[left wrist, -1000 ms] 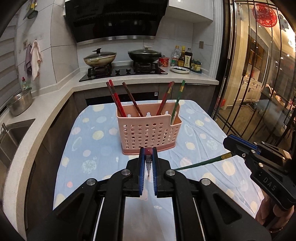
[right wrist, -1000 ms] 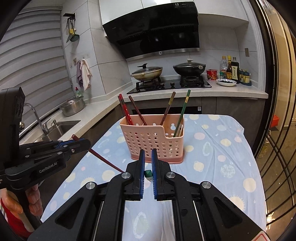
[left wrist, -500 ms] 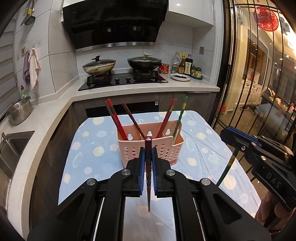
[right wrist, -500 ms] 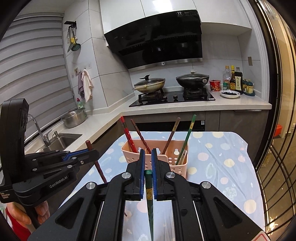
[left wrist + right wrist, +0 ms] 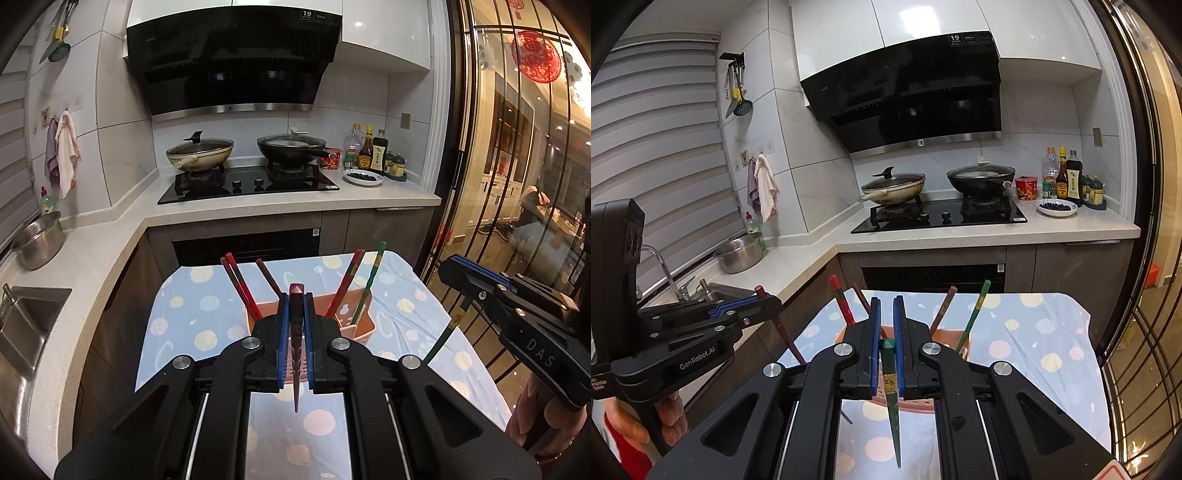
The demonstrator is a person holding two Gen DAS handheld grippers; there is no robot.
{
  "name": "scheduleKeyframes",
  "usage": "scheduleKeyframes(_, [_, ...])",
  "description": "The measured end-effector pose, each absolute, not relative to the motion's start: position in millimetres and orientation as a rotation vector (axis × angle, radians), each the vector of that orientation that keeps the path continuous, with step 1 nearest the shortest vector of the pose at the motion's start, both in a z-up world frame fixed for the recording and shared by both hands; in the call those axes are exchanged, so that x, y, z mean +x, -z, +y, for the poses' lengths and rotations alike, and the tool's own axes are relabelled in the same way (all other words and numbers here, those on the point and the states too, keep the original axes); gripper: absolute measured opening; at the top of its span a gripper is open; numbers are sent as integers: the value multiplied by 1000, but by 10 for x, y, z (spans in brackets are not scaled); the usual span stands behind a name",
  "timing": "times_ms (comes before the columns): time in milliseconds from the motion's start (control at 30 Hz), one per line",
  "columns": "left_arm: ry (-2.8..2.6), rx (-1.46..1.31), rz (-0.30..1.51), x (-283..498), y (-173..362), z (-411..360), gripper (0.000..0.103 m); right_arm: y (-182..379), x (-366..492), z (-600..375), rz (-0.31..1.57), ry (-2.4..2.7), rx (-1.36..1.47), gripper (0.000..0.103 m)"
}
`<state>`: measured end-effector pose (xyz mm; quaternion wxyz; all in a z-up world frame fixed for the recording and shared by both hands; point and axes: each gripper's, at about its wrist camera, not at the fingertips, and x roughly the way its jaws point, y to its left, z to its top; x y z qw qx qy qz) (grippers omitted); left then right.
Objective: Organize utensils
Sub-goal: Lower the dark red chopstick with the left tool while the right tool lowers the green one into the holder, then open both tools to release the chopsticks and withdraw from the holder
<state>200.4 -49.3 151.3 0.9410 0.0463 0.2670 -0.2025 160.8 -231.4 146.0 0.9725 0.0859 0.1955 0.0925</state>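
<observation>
A pink perforated basket (image 5: pixel 364 325) stands on the dotted blue tablecloth (image 5: pixel 192 306), mostly hidden behind the fingers in both wrist views, with several red, brown and green chopsticks (image 5: pixel 240 288) leaning in it. My left gripper (image 5: pixel 295 321) is shut on a dark red chopstick (image 5: pixel 296 354) that hangs point down above the cloth, in front of the basket. My right gripper (image 5: pixel 887 332) is shut on a green chopstick (image 5: pixel 892 398), likewise hanging point down. In the right wrist view the left gripper (image 5: pixel 764 302) shows at the left with its red chopstick (image 5: pixel 786 336).
Behind the table runs a counter (image 5: pixel 258 206) with a hob, two lidded pans (image 5: pixel 199 153) and bottles (image 5: pixel 369 153). A sink (image 5: pixel 22 325) and steel bowl (image 5: pixel 37 240) lie left. A barred glass door (image 5: pixel 517 184) stands right. A person's hand (image 5: pixel 670 417) holds the left gripper's handle.
Both grippers have risen with their chopsticks, which swung from lying level to hanging point down. The basket and table have sunk lower in both views.
</observation>
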Motion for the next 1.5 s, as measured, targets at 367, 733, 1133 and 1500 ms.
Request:
scheduleKeyframes(367, [395,87,440,2381,-2126,-526,7,-2133,2143,-2200,297,-184,128,6])
scheduleKeyframes(733, [374,84,415,2796,-2424,-615,7,-2349,2761,-2137,311,-158,123,6])
scheduleKeyframes(1133, [372,64,549,3022,-1838,-581,7,-1631,2982,-2060,460,-165,138,6])
scheduleKeyframes(1500, [337,68,578,2988,-1541,-653,10,-1310,2932,-2061,516,-153,143,12])
